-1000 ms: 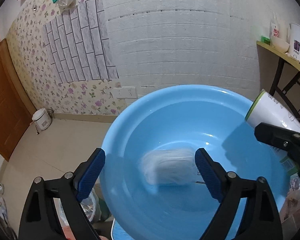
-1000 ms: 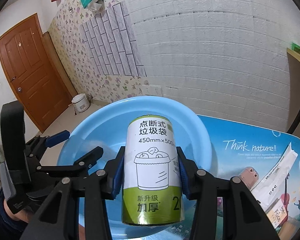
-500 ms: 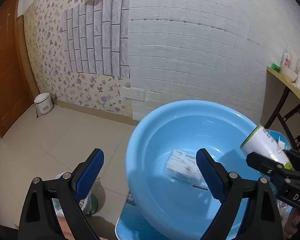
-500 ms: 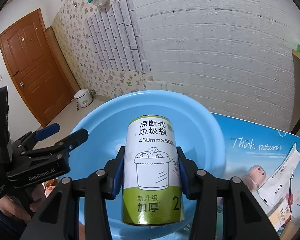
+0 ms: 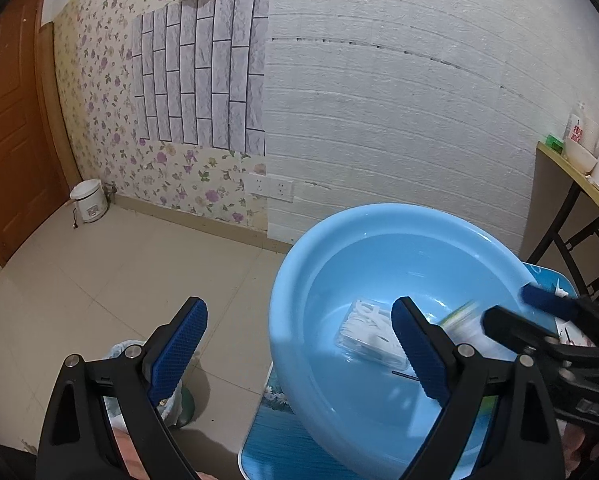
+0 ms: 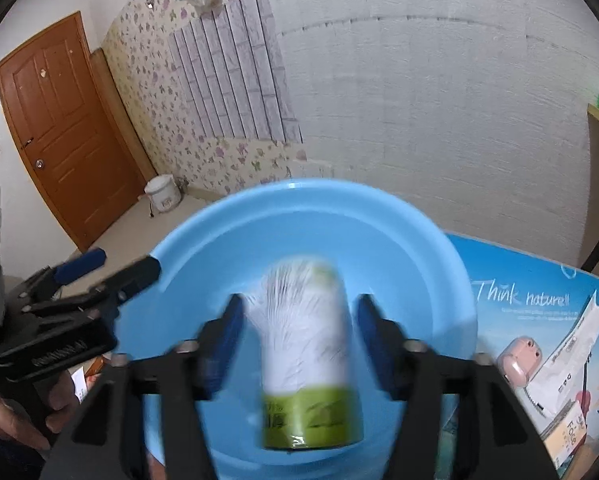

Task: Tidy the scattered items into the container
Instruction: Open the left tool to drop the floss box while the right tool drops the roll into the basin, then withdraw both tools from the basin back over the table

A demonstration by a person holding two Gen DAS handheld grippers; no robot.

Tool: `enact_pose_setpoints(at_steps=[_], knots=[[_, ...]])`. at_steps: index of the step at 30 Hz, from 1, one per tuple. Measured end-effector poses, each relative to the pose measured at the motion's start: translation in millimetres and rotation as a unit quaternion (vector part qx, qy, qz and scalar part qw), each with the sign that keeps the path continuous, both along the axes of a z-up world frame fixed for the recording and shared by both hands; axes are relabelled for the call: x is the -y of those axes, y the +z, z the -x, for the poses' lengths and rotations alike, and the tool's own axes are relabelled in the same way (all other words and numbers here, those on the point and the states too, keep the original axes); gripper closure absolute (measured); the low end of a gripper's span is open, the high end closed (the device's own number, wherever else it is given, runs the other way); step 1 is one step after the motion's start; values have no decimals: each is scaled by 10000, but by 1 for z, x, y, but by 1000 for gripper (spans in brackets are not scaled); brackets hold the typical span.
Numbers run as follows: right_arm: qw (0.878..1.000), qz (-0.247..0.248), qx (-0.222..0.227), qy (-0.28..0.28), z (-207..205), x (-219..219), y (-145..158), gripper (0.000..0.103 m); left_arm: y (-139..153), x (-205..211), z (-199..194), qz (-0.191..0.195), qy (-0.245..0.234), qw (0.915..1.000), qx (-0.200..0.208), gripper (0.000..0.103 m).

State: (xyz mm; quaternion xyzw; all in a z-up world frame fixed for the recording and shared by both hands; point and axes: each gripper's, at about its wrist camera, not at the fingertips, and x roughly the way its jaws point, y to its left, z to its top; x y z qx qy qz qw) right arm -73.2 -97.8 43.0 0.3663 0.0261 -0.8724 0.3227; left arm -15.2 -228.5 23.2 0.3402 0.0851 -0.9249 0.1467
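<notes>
The right gripper [image 6: 299, 344] is opening above the blue basin [image 6: 439, 248], its pads clear of the blurred garbage-bag roll [image 6: 305, 356] between them. Only the left wrist view shows the clear packet [image 5: 369, 334] on the basin floor, where the left gripper [image 5: 299, 354] hangs spread and empty, straddling the rim.

Brown door [image 6: 59, 128], white rice cooker [image 5: 88, 201], wall sockets [image 5: 270, 188]

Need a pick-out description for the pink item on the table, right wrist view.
Start at the blue basin on the printed blue tabletop. Just right of the basin's rim, below the "Think nature" lettering, lies a small pink rounded gadget. Its neighbours, a white packet and a box, are flat and pale; it alone is pink and rounded.
</notes>
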Motion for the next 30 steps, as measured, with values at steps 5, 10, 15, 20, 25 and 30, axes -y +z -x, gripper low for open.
enact_pose_setpoints(at_steps=[5, 10, 15, 20, 25, 30], knots=[[9997, 29, -249, 0, -7, -2, 10, 15, 1, -1, 0, -15, -13, 10000, 10, 9], [9998, 93, -82, -138, -4, -10, 8, 15, 4, -2, -3, 1, 22, 10000, -40, 9], [9995, 179, -85, -225, -8, -15, 13, 15, 4, -5, -2, 9, 9, 10000, -30, 9], [9988, 187, -161, -412, -14, -32, 17, 15, 5, -14, -2, 17, -76, 10000, -33, 9], [9976, 210, -59, -664, -10, -52, 14, 15, 8, -27, -1, 33, -189, 9998, -46, 9], [9965, 275, 70, -787, -9, -71, 9, 15, 9, -39, -2, 27, -271, 9996, -74, 6]])
